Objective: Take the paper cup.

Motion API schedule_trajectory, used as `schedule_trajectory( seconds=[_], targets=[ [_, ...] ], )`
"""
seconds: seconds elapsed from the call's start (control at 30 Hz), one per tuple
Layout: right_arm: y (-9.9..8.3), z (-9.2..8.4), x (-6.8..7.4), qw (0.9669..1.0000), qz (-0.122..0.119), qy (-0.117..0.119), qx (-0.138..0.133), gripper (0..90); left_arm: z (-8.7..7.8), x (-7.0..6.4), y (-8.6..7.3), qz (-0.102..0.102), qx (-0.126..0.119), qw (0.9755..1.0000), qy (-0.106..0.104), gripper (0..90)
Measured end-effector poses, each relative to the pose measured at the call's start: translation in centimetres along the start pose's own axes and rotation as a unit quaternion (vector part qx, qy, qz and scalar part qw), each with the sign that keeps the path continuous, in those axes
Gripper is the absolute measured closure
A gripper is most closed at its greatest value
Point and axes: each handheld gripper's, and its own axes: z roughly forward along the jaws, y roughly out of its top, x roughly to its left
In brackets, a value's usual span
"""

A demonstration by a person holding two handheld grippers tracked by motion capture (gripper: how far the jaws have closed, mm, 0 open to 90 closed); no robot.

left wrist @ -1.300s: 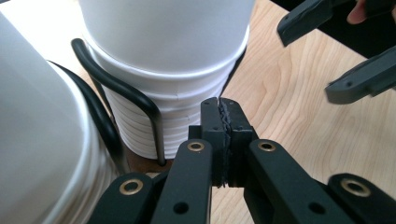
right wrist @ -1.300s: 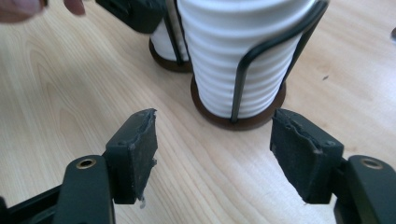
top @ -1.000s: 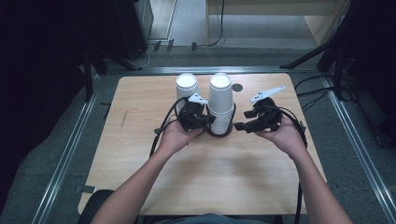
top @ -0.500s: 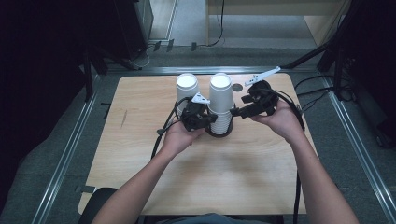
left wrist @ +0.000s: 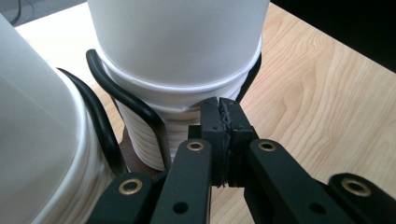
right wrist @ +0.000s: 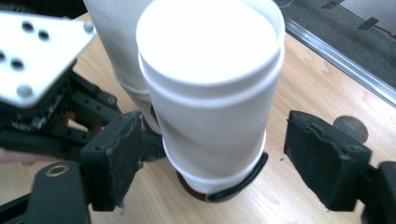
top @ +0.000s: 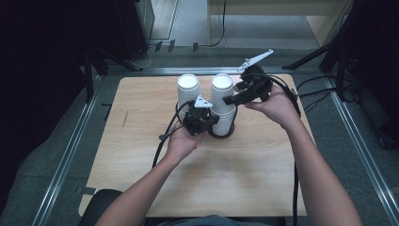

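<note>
Work in hand: the person seems to take the top cup (top: 222, 89) off the near stack of white paper cups (top: 224, 117), which stands in a black ring holder (top: 221, 133) on the wooden table (top: 263, 179).
Second stack: another stack of cups (top: 188, 92) stands just beside it, on the left in the high view.
Left gripper (left wrist: 219, 116): its jaws are pressed together and pinch the rim of a lower cup, low on the near stack; I judge it keeps the stack steady.
Right gripper (right wrist: 212, 158): its jaws are spread on both sides of the top cup, and they have just been opening; the cup is between them, but the pads (right wrist: 114, 156) do not press on it.
Risk, crushing: the cup wall is thin paper, so a hard squeeze can dent it.
Risk, several cups: the cups are nested tightly, so two or more may come up together if the grip is too low.
Risk, tipping: a pull to the side may lean the stack against its neighbour, because the two stand so close.
Risk, left grip: the pinch holds only a thin rim, and it may slip or tear under a strong upward pull.
</note>
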Motion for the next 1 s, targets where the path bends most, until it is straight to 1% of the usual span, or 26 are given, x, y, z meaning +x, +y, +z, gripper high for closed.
schedule_trajectory(
  seconds=[0.07, 0.1, 0.2, 0.23, 0.27, 0.4, 0.43, 0.5, 0.53, 0.57, 0.6, 0.63, 0.67, 0.7, 0.73, 0.77, 0.83, 0.9, 0.97, 1.0],
  targets=[
    [0.3, 0.1, 0.1, 1.0000, -0.002, 0.000, 0.000, 18.6, 0.0, 0.0, 0.0, -0.003, 0.000, 1.0000, 0.000, 89.6],
    [0.9, 0.4, 0.3, 1.0000, -0.002, -0.002, 0.000, 17.6, 0.0, -0.1, 0.0, -0.001, 0.000, 1.0000, 0.003, 89.6],
    [1.5, 0.8, 0.3, 1.0000, -0.004, -0.005, 0.003, 16.7, 0.0, -0.2, 0.0, 0.000, 0.000, 1.0000, 0.004, 89.6],
    [1.8, 1.0, 0.4, 1.0000, -0.005, -0.006, 0.006, 15.9, 0.1, -0.3, 0.0, 0.010, -0.001, 0.9999, 0.012, 89.5],
    [2.0, 1.2, 0.5, 0.9999, -0.005, -0.007, 0.008, 15.5, 0.1, -0.4, 0.0, 0.011, -0.001, 0.9998, 0.014, 89.5],
    [2.7, 1.7, 0.6, 0.9998, 0.003, -0.013, 0.013, 15.1, 0.1, -0.4, 0.0, 0.008, -0.001, 0.9999, 0.014, 89.6],
    [3.1, 2.1, 0.7, 0.9997, 0.012, -0.016, 0.016, 15.1, 0.1, -0.4, 0.0, 0.004, -0.002, 0.9999, 0.012, 89.5],
    [3.3, 2.3, 0.8, 0.9996, 0.011, -0.017, 0.019, 14.6, 0.1, -0.4, 0.1, 0.003, -0.001, 0.9999, 0.010, 89.6],
    [3.5, 2.7, 1.1, 0.9992, 0.009, -0.028, 0.026, 14.6, 0.1, -0.4, 0.1, 0.003, 0.000, 0.9999, 0.012, 89.6],
    [3.5, 2.7, 1.1, 0.9992, 0.009, -0.028, 0.026, 14.6, 0.1, -0.4, 0.1, 0.003, 0.000, 0.9999, 0.012, 89.6],
    [3.7, 2.8, 1.1, 0.9991, 0.009, -0.030, 0.029, 14.8, 0.1, -0.4, 0.1, 0.002, 0.000, 0.9999, 0.013, 89.6],
    [3.9, 3.0, 1.2, 0.9986, 0.010, -0.039, 0.034, 18.7, 0.1, -0.4, 0.1, 0.003, 0.001, 0.9999, 0.014, 89.6],
    [3.9, 3.1, 1.2, 0.9984, 0.009, -0.043, 0.036, 20.3, 0.1, -0.5, 0.1, 0.003, 0.000, 0.9999, 0.016, 89.6],
    [3.9, 3.1, 1.2, 0.9984, 0.009, -0.043, 0.036, 20.3, 0.1, -0.5, 0.1, 0.003, 0.000, 0.9999, 0.016, 89.6],
    [4.0, 3.2, 1.2, 0.9981, 0.005, -0.049, 0.037, 21.5, 0.1, -0.4, 0.1, 0.003, 0.000, 0.9999, 0.015, 89.5],
    [4.0, 3.2, 1.3, 0.9979, 0.004, -0.051, 0.040, 21.8, 0.1, -0.4, 0.1, 0.006, 0.000, 0.9999, 0.014, 89.4],
    [4.1, 3.2, 1.4, 0.9976, -0.004, -0.054, 0.042, 22.7, 0.1, -0.4, 0.1, 0.008, 0.001, 0.9999, 0.015, 89.6],
    [4.2, 3.2, 1.5, 0.9975, -0.005, -0.055, 0.045, 23.0, 0.1, -0.5, 0.1, 0.009, 0.002, 0.9998, 0.016, 89.6],
    [4.4, 3.2, 1.5, 0.9969, -0.017, -0.057, 0.051, 23.4, 0.1, -0.5, 0.1, 0.011, 0.001, 0.9998, 0.017, 89.6],
    [4.5, 3.2, 1.6, 0.9967, -0.020, -0.058, 0.054, 23.5, 0.2, -0.5, 0.1, 0.011, 0.001, 0.9998, 0.017, 89.6]
  ],
)
